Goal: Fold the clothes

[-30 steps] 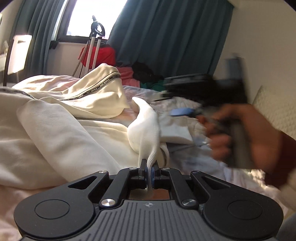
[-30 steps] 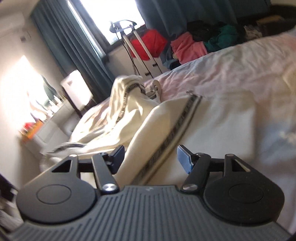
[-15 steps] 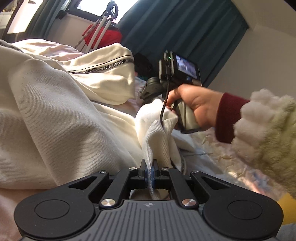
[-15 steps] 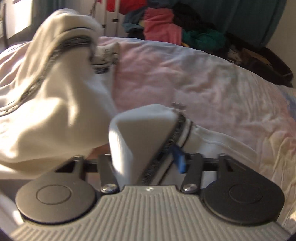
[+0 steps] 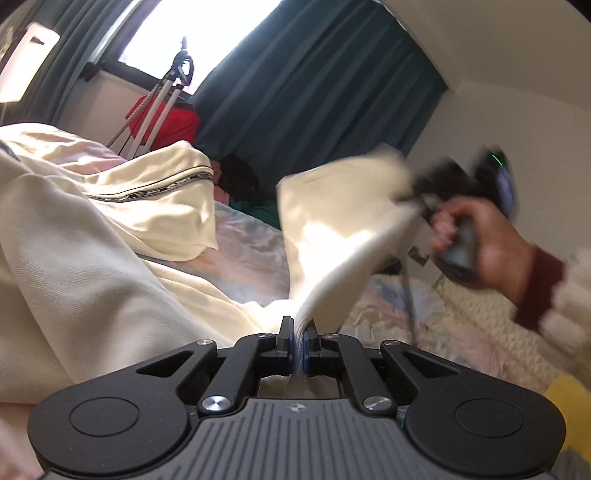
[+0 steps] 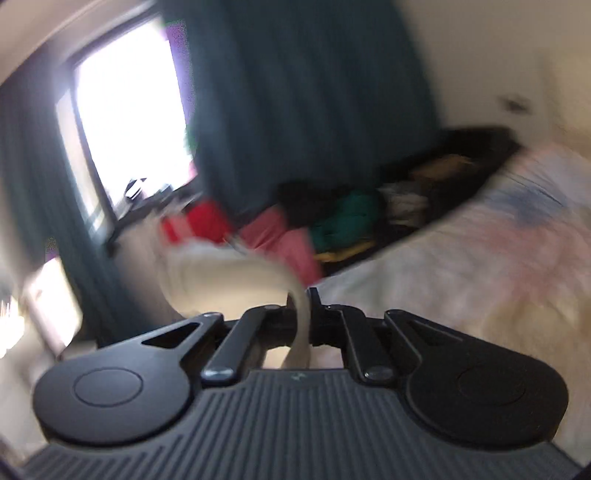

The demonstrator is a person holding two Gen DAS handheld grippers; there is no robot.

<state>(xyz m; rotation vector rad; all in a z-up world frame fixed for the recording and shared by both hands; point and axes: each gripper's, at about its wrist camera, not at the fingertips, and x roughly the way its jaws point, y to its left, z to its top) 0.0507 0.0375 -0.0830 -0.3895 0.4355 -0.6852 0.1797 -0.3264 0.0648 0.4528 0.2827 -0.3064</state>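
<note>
— Across the bed (image 5: 258, 254), what fills your screens?

— The cream garment (image 5: 85, 266), mostly. On my left wrist feed it lies heaped over the left and near part of the pale patterned sheet, one fold with a dark trim band sticking up further back. Behind the bed I see teal curtains (image 5: 314, 92), a bright window (image 5: 159, 33) and a pile of red, pink and green clothes on the far side.

— And the part you hold?

— A flap of that same garment rises from my left gripper (image 5: 296, 338) and stretches up to the right, taut, to my right gripper (image 5: 417, 195), which the person's right hand (image 5: 476, 243) holds up off the bed. That end is blurred on this feed.

— Jaws?

— Left ones are pressed together on a thin edge of cloth, with only the fabric between the blue pads (image 5: 291, 341). On the right wrist feed, which is heavily smeared, the right gripper (image 6: 302, 302) is likewise clamped on a cream strip that runs down between the fingers and curls away to the left.

— The sleeve?

— Dark red cuff (image 5: 535, 288), fluffy pale cloth over it.
</note>
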